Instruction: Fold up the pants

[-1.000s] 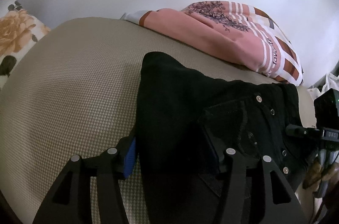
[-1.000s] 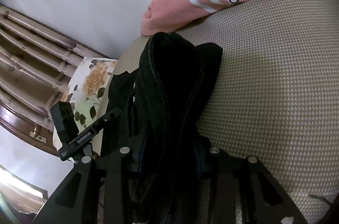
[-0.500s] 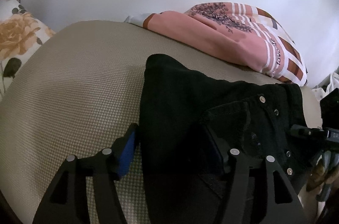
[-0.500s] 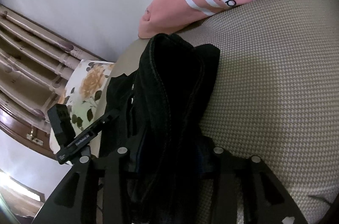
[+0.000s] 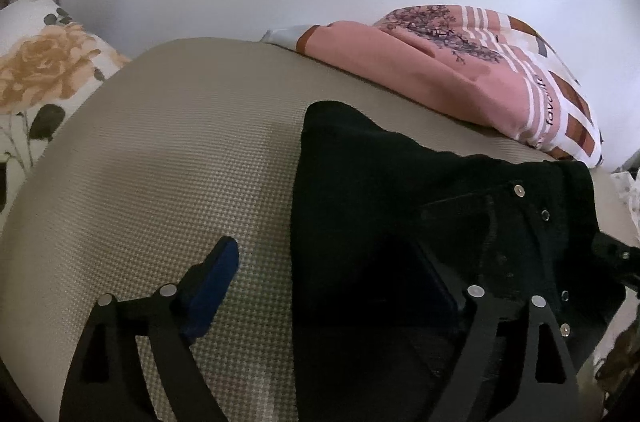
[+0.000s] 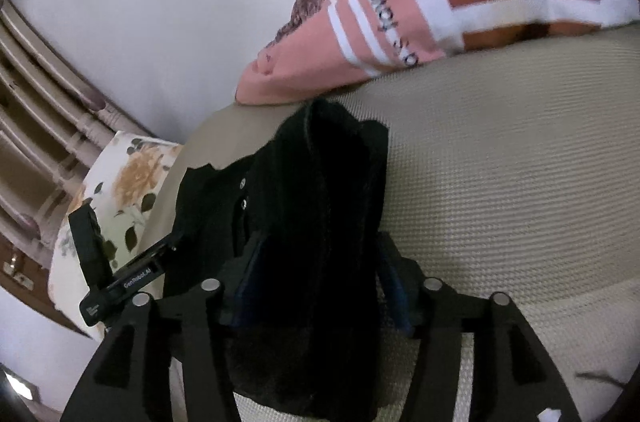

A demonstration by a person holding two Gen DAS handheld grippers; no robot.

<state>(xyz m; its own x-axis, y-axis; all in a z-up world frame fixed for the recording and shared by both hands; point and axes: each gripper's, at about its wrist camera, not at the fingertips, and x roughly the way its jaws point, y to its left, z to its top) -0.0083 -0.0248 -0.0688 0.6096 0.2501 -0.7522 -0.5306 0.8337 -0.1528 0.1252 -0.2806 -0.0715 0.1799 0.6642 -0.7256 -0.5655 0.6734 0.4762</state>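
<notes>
A pair of black pants (image 5: pixel 420 206) lies folded into a thick bundle on the beige woven cushion (image 5: pixel 172 158), close to its near edge, with a pink striped pillow (image 5: pixel 472 78) propped against the wall behind and a flowered pillow (image 5: pixel 36 74) off to the far left. The left gripper (image 5: pixel 332 274) is opening: its left pad stands clear over bare cushion, well apart from the cloth, while its right finger sits over the dark fabric near the row of metal rivets (image 5: pixel 519 190), and nothing is pinched between them. The right gripper (image 6: pixel 316 274) straddles the other end of the bundle and its jaws are opening too; the stack still fills the gap, though in the dark, blurred right wrist view it looks as if the pads have just let go of the cloth rather than pressing it. The pants look like heavy denim: soft enough to drape and sag, thick in layers, not slippery, and in no way fragile, though loose layers would slide apart if lifted by one ply. Any further hold is best taken at a folded edge or the stiff waistband near the rivets, pinching through all layers at once, one gripper at each end so the bundle stays flat.
</notes>
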